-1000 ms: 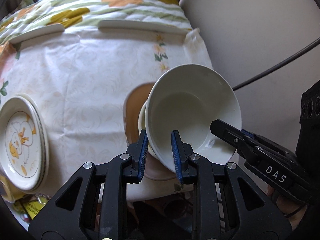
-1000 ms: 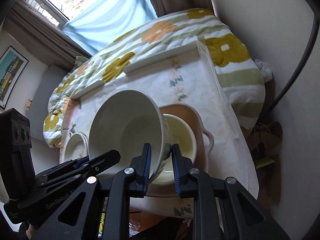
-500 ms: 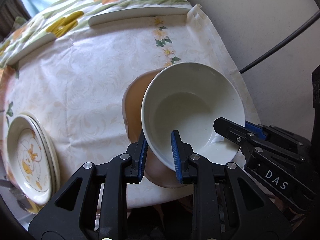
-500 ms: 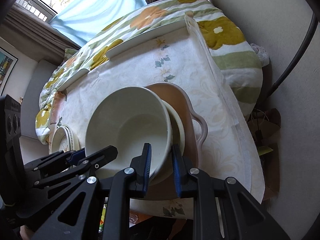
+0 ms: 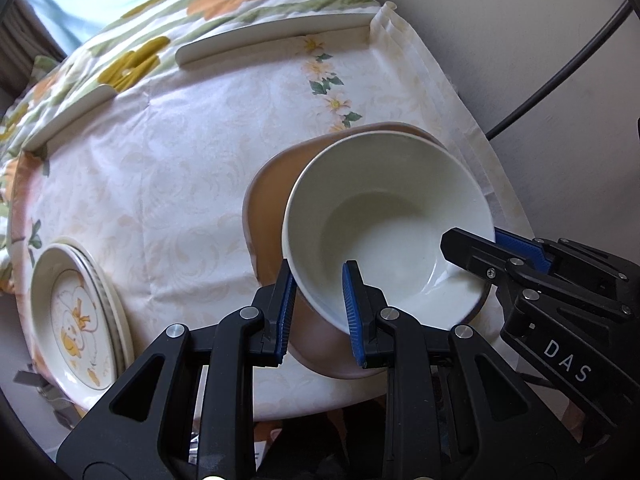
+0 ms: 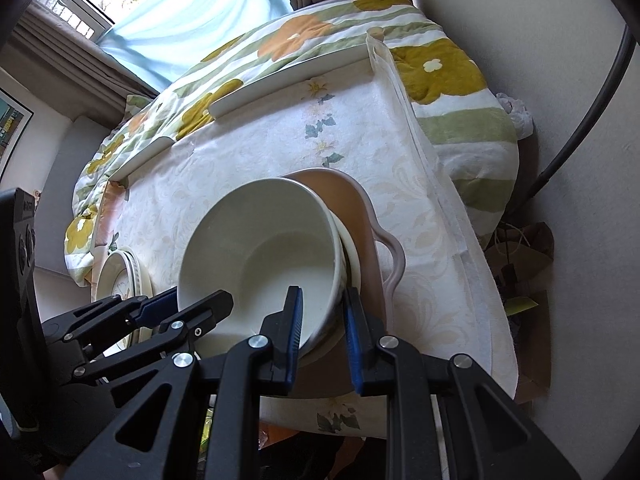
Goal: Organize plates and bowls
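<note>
Daylight pours in through the window and its pale blue curtain past the tabletop's far edge, leaving the view outside washed out and the scene evenly bright. The white bowl carries soft gleams on its inner wall and a faint shadow at its bottom, while the black tool bodies along the lower edge of both views fall into dark silhouette. Both pictures are sharp in the middle, yet the fisheye bends the tabletop's edges into curves and blackens the corners.
</note>
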`<move>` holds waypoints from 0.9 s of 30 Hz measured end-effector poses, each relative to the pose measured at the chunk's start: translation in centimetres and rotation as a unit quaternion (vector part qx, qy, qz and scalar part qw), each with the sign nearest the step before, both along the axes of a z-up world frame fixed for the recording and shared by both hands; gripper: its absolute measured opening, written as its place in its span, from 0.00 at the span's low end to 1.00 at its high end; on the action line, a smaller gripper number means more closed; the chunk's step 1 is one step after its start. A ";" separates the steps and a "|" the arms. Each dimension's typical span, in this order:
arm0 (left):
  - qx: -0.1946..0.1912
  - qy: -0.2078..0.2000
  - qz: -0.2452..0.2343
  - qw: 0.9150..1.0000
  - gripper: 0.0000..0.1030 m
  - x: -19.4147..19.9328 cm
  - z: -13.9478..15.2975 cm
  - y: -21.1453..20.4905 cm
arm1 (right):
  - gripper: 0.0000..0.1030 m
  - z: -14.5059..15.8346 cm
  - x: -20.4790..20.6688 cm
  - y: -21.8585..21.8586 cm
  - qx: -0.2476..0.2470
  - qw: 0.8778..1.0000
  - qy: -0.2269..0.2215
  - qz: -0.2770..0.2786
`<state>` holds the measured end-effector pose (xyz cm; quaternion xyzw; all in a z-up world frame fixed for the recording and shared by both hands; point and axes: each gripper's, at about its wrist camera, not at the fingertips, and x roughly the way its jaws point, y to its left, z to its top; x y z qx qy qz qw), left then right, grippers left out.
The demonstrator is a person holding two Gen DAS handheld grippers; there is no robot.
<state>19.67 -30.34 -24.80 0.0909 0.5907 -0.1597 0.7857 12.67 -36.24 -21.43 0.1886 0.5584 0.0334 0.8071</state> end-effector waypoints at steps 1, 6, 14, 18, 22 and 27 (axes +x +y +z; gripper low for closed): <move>0.002 -0.001 0.000 1.000 0.20 0.0 0.0 -0.1 | 0.18 0.0 0.0 -0.1 0.006 1.000 -0.001 0.001; 0.010 -0.005 0.000 1.000 0.20 -0.1 -0.1 -0.3 | 0.18 0.0 0.0 -0.2 0.005 1.000 -0.001 0.003; -0.012 -0.024 0.019 0.999 0.20 -0.1 3.0 1.4 | 0.18 2.8 -0.7 -1.6 0.019 0.999 -0.035 0.008; -0.043 -0.061 0.026 0.997 0.22 -0.8 7.2 3.5 | 0.18 6.1 -1.5 -2.9 0.007 0.997 -0.063 0.036; -0.028 -0.110 0.023 0.993 1.00 -2.5 9.5 4.6 | 0.50 7.8 -2.5 -3.8 -0.006 0.993 -0.089 0.076; 0.028 -0.105 0.000 0.994 1.00 -3.6 7.9 5.3 | 0.91 7.4 -3.0 -4.4 -0.046 0.992 -0.054 0.107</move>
